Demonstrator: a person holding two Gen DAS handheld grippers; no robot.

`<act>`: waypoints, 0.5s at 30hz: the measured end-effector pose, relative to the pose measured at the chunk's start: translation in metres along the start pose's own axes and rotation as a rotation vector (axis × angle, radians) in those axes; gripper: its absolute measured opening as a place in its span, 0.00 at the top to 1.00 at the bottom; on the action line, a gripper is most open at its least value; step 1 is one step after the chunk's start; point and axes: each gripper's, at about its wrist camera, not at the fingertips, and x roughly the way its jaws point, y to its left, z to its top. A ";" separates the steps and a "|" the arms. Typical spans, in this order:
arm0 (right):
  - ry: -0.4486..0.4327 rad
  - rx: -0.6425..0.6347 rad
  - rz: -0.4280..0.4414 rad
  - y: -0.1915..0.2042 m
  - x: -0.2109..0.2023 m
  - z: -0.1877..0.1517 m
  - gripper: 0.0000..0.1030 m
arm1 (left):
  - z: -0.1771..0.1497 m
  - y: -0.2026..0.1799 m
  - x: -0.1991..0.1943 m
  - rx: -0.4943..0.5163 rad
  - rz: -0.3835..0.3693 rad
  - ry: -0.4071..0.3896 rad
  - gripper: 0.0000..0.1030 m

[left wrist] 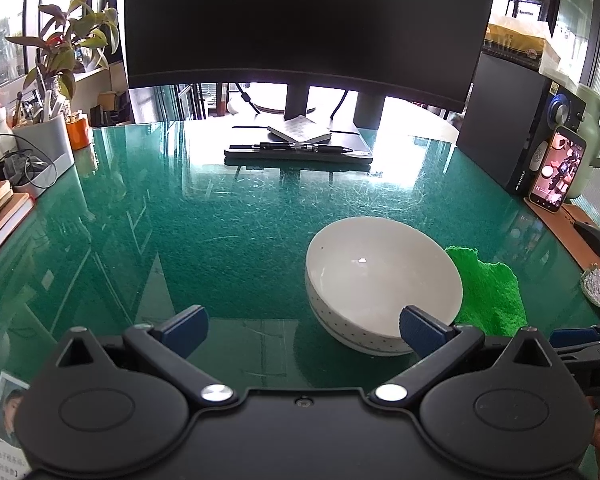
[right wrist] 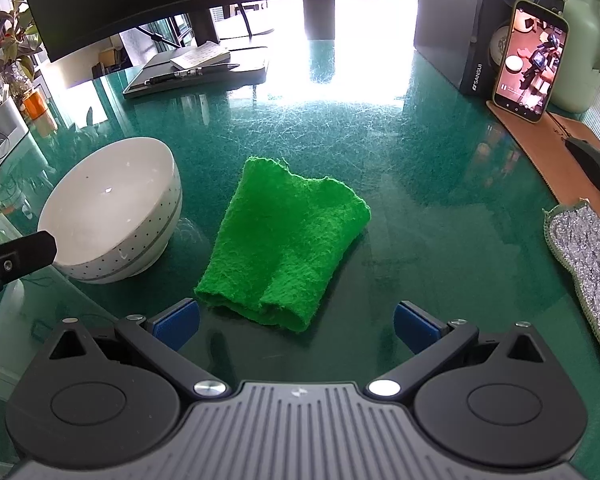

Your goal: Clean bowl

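Green glass desk (right wrist: 420,184) is lying mostly bare around my tools, with open room left of the bowl (left wrist: 380,280). I am holding my left gripper (left wrist: 304,326) spread wide and empty, its right finger overlapping the bowl's near rim. My right gripper (right wrist: 296,322) is hovering open just before the cloth (right wrist: 284,240), which is lying right of the bowl. Far off, a monitor (left wrist: 308,20), speaker (right wrist: 452,20) and phone (right wrist: 530,56) are crowding the edge; a scrubber (right wrist: 588,256) is lying right.

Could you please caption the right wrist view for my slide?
Open right hand-held gripper facing a folded green cloth beside a white bowl.
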 end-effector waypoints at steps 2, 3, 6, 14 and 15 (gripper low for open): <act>-0.001 0.000 0.001 0.000 0.000 0.000 0.00 | 0.000 0.000 0.000 0.000 0.000 0.000 0.00; -0.001 -0.001 0.001 0.000 0.000 0.000 0.00 | 0.000 0.000 -0.001 -0.001 0.000 0.000 0.00; -0.001 -0.001 0.002 0.001 0.000 0.000 0.00 | 0.000 0.000 -0.001 -0.001 0.001 -0.001 0.00; -0.001 0.000 0.003 0.001 -0.001 -0.001 0.00 | 0.000 -0.001 -0.001 0.003 -0.001 0.000 0.00; 0.000 0.001 0.004 0.001 -0.001 -0.001 0.00 | 0.000 -0.001 -0.001 0.003 -0.001 0.001 0.00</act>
